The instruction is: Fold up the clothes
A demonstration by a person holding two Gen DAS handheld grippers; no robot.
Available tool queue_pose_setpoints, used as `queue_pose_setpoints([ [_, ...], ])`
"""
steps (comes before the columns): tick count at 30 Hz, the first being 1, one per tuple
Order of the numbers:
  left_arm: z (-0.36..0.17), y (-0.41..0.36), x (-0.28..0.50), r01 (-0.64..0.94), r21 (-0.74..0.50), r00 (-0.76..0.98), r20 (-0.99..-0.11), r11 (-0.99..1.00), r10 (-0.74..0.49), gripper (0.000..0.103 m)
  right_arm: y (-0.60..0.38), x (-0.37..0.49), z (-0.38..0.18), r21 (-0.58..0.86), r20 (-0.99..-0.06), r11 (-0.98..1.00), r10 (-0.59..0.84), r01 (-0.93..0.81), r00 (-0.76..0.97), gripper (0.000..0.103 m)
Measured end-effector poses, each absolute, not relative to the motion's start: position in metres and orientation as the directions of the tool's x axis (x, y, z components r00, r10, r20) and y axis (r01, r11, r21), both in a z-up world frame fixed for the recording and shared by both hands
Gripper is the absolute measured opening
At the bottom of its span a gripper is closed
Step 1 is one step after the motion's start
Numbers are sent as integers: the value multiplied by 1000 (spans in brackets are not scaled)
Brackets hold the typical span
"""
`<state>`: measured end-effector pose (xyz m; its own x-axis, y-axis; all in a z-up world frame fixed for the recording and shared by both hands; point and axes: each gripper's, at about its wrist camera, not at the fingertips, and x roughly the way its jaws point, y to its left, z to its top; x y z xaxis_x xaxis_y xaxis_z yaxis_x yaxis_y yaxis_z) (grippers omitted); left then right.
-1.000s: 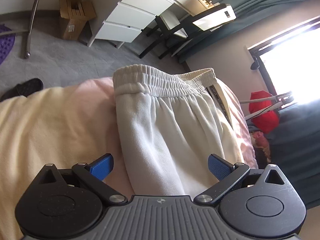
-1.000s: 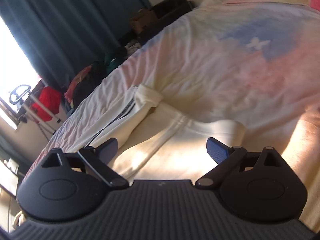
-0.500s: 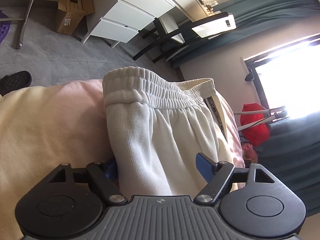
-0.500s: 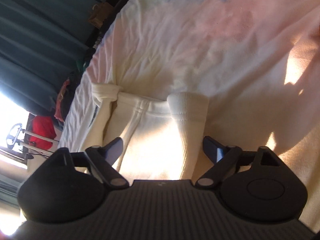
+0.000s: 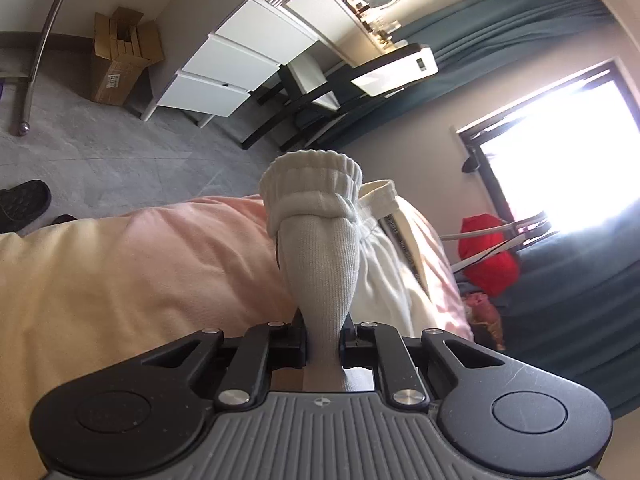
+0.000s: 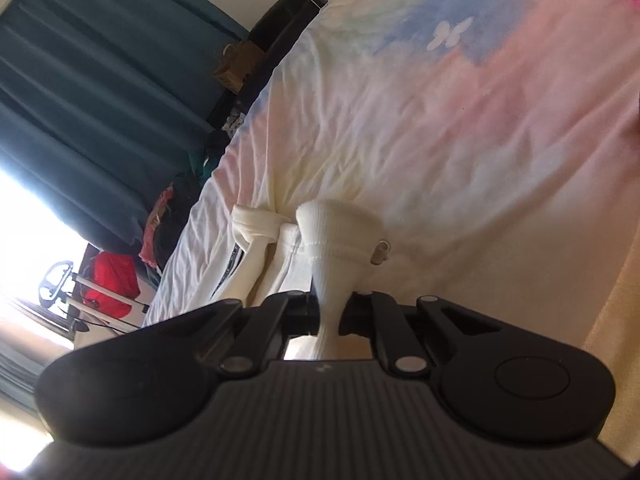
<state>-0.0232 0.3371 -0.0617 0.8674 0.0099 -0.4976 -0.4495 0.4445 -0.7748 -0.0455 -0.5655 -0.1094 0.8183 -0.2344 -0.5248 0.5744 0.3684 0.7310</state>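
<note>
Here both tools are clamped on the same garment: the left hand-held gripper (image 5: 323,338) has its jaws pinched tight on a bunched gather of the white sweatpants (image 5: 320,248) near the elastic waistband (image 5: 312,172), and the right hand-held gripper (image 6: 335,312) is closed on cloth just below a ribbed leg cuff (image 6: 336,224). The pants lie on the pastel bed (image 6: 460,128), near the edge that faces the curtains. From each gripper the held cloth runs straight ahead toward 12 o'clock, while the loose body of the pants sits off to about 1 o'clock in the left view and about 10 o'clock in the right view. So the long axis seems to run waistband to cuff between the two grips, though neither view shows the whole length. Neither hand is nearer; each holds its own end. Any fold from here turns on bringing those ends together along that axis, keeping the slack from twisting.
</note>
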Motion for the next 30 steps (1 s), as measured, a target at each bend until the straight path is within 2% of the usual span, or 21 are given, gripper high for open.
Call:
queue_pose_setpoints([
  [7, -25, 345, -16, -372, -828, 908, -419, 420, -21, 13, -576, -35, -76, 720, -482, 422, -266, 550, 835, 6],
  [10, -6, 344, 18, -349, -831, 914, -403, 433, -37, 13, -582, 2, -59, 708, -479, 447, -266, 547, 837, 6],
  [14, 20, 326, 91, -339, -765, 912, -411, 547, -10, 13, -587, 86, -34, 657, -474, 517, -283, 548, 834, 6],
  [18, 18, 307, 179, -377, -710, 887, -461, 594, 12, 14, -600, 182, -40, 663, -515, 474, -273, 580, 812, 6],
  [24, -1, 279, 307, -460, -624, 828, -558, 631, 53, 14, -613, 294, -92, 594, -612, 452, -283, 665, 739, 6],
  [28, -27, 268, 349, -524, -543, 763, -642, 656, 78, 14, -609, 330, -120, 516, -659, 482, -304, 708, 688, 6],
  [30, -41, 266, 362, -551, -514, 731, -677, 658, 84, 16, -607, 334, -126, 504, -649, 504, -314, 701, 693, 7],
])
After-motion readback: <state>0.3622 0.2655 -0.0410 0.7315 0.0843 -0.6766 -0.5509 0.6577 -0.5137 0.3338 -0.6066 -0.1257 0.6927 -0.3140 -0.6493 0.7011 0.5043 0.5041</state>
